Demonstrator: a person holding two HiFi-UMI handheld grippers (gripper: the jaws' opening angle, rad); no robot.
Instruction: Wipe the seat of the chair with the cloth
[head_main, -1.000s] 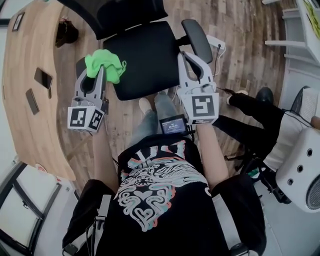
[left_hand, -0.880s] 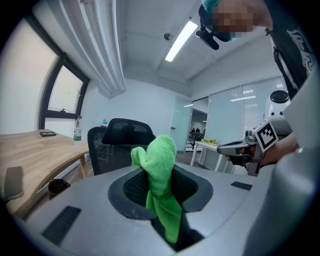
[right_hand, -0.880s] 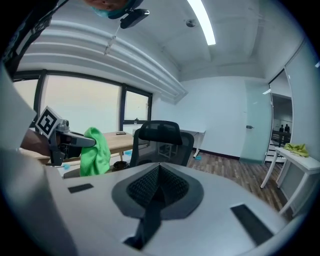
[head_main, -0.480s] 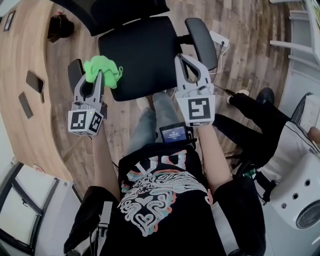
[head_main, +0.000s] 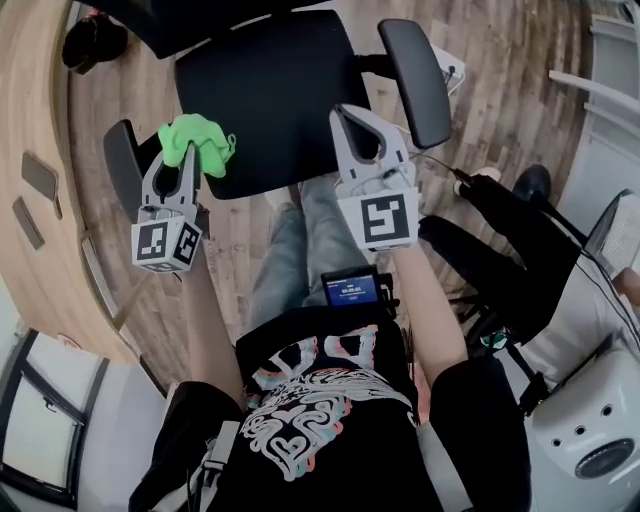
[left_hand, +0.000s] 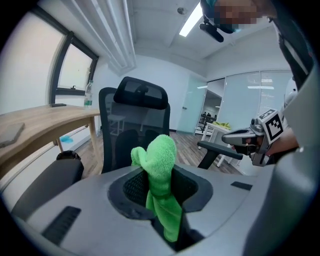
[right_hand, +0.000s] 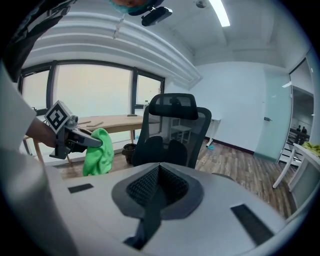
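Observation:
The black office chair has its seat (head_main: 265, 90) at the top of the head view, with armrests at the left (head_main: 122, 175) and the right (head_main: 415, 65). My left gripper (head_main: 190, 152) is shut on a bright green cloth (head_main: 197, 140), which hangs above the seat's front left corner. The cloth (left_hand: 161, 165) sticks up between the jaws in the left gripper view, with the chair's backrest (left_hand: 135, 120) behind it. My right gripper (head_main: 347, 115) hovers over the seat's front right edge; it (right_hand: 159, 175) is shut with nothing in it. From there the cloth (right_hand: 97, 152) shows at the left.
A curved wooden desk (head_main: 30, 230) runs along the left, with flat dark things on it. A seated person's legs (head_main: 500, 220) and shoes are at the right, beside a white machine (head_main: 590, 430). A power strip (head_main: 450, 75) lies on the wooden floor behind the right armrest.
Both grippers have sunk toward the seat, and the view has shifted so that the chair sits higher in the picture. The cloth stays held in the left gripper.

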